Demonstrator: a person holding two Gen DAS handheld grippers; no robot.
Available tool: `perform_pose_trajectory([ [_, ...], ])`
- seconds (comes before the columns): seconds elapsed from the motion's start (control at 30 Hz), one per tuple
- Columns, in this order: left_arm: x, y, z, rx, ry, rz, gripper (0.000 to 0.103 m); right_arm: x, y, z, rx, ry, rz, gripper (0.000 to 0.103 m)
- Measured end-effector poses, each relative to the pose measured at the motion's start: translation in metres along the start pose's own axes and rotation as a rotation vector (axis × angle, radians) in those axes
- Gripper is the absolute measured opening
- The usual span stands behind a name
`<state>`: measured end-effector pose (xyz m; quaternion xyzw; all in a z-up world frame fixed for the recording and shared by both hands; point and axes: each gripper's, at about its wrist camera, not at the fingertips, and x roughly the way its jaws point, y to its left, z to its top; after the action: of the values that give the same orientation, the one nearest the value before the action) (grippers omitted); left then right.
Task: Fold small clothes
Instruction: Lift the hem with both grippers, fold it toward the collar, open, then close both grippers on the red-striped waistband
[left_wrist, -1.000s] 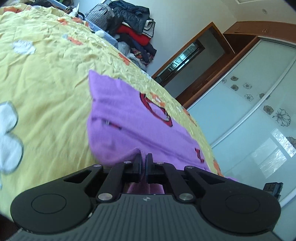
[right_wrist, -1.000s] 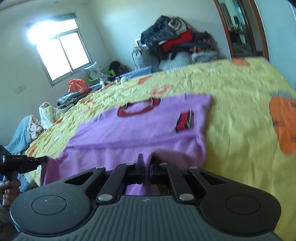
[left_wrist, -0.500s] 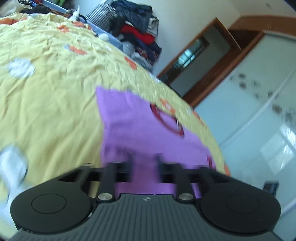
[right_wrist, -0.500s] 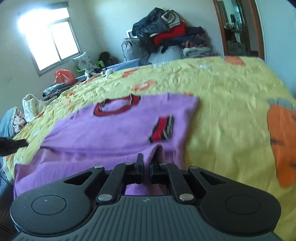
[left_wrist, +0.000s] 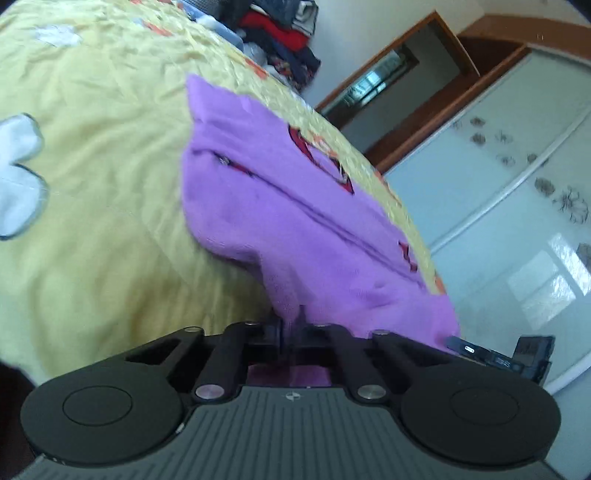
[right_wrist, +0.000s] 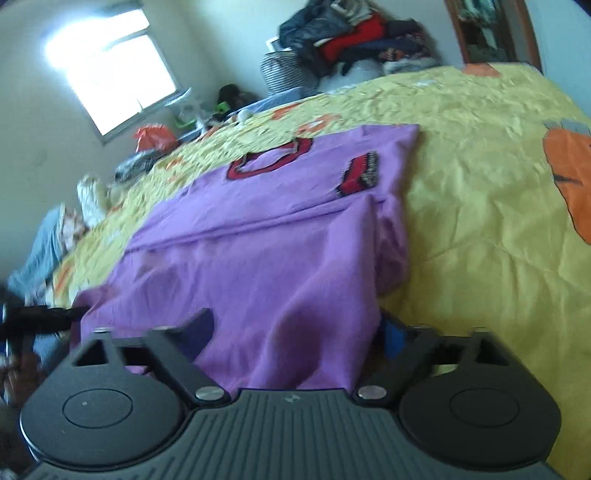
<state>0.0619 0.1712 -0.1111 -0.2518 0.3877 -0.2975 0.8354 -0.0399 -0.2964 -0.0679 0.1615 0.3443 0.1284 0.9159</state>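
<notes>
A small purple sweater (left_wrist: 280, 206) with red-and-black collar and cuffs lies on the yellow bedspread (left_wrist: 92, 155). My left gripper (left_wrist: 290, 325) is shut on the sweater's near hem and lifts it a little. In the right wrist view the sweater (right_wrist: 258, 236) has its near edge draped between the spread fingers of my right gripper (right_wrist: 295, 332), which is open. The left gripper (right_wrist: 40, 317) shows at that view's left edge, at the hem.
A pile of clothes and bags (right_wrist: 351, 40) stands at the far end of the bed. A window (right_wrist: 110, 70) is on the left wall. A sliding glass wardrobe (left_wrist: 517, 192) and a wooden door frame (left_wrist: 399, 81) stand beside the bed.
My right gripper was shut on the hem and has opened, with the cloth now lying loose between its fingers. My left gripper opened briefly and is again shut on the hem.
</notes>
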Motion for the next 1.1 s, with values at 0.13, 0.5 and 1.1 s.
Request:
perform_pose_trajectory([
  [0.13, -0.002, -0.007, 0.016, 0.024, -0.064, -0.045, 0.003, 0.008, -0.001, 0.005, 0.021, 0.025, 0.046, 0.008],
  [0.5, -0.008, -0.037, 0.119, 0.103, -0.219, -0.05, 0.004, -0.024, 0.003, 0.075, 0.047, -0.191, 0.099, 0.008],
  [1.1, -0.002, 0.009, 0.03, -0.061, -0.026, -0.108, 0.102, -0.029, -0.056, 0.012, 0.103, -0.032, -0.084, 0.103],
])
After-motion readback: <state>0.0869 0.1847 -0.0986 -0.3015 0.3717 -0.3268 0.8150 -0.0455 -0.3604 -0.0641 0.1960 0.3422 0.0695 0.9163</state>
